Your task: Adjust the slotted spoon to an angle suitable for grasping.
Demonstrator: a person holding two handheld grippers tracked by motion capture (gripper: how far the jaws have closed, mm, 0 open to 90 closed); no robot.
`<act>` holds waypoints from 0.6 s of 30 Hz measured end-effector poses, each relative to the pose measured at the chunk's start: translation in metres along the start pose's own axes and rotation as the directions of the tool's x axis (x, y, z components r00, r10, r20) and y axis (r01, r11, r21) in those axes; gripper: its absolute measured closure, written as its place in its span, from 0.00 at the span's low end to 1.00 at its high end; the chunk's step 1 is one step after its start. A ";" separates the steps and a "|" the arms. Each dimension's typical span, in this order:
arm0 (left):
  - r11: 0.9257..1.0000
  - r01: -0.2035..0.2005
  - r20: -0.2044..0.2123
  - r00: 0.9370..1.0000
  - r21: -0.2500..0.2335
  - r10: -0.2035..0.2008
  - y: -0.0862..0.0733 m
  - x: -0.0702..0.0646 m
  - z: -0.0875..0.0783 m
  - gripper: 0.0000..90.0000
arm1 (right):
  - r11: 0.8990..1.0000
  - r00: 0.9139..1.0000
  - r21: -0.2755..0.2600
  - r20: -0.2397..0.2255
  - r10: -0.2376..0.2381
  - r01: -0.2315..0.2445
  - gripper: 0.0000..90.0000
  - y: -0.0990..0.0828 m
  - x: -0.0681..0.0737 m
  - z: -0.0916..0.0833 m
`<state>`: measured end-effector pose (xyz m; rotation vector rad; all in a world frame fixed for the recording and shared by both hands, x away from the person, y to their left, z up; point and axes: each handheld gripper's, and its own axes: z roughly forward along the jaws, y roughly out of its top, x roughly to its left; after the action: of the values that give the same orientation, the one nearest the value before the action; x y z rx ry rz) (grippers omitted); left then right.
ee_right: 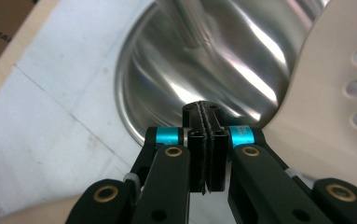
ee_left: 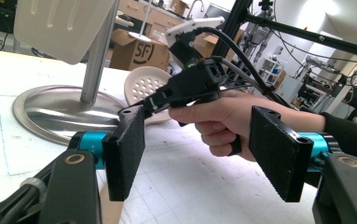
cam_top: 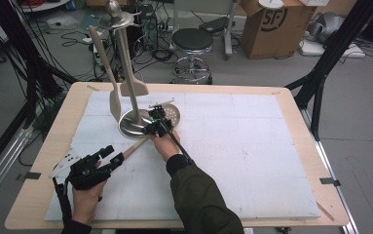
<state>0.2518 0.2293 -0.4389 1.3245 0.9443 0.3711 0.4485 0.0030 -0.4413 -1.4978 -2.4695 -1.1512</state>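
Note:
A cream perforated skimmer (cam_top: 172, 113) lies on the white mat, its head against the steel stand base (cam_top: 128, 130) and its wooden handle (cam_top: 134, 146) running toward the near left. My right gripper (cam_top: 151, 127) hovers over the skimmer's neck, jaws shut with nothing between them (ee_right: 206, 109); the skimmer head (ee_right: 334, 93) passes just to their right. My left gripper (cam_top: 112, 155) stands open at the handle's end. Its pads (ee_left: 125, 149) are wide apart, and the handle (ee_left: 113, 212) shows below one of them, not clamped. Beyond, the other hand holds the right gripper (ee_left: 190, 86).
The stand's pole (cam_top: 125, 63) rises from the base and carries a hanging cream spatula (cam_top: 133, 87) and a second utensil (cam_top: 114, 103). A white plate (cam_top: 66, 161) lies beside my left hand. Stool (cam_top: 192, 46), box (cam_top: 276, 27) and cables stand beyond the table.

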 end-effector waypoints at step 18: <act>1.000 -0.003 0.001 1.000 0.006 0.003 0.000 -0.001 -0.001 0.41 | 0.998 0.998 -0.017 0.024 0.057 -0.057 1.00 -0.011 -0.029 -0.021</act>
<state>0.2499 0.2292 -0.4388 1.3318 0.9437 0.3701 0.4490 -0.0346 -0.4434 -1.5855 -2.4217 -1.1527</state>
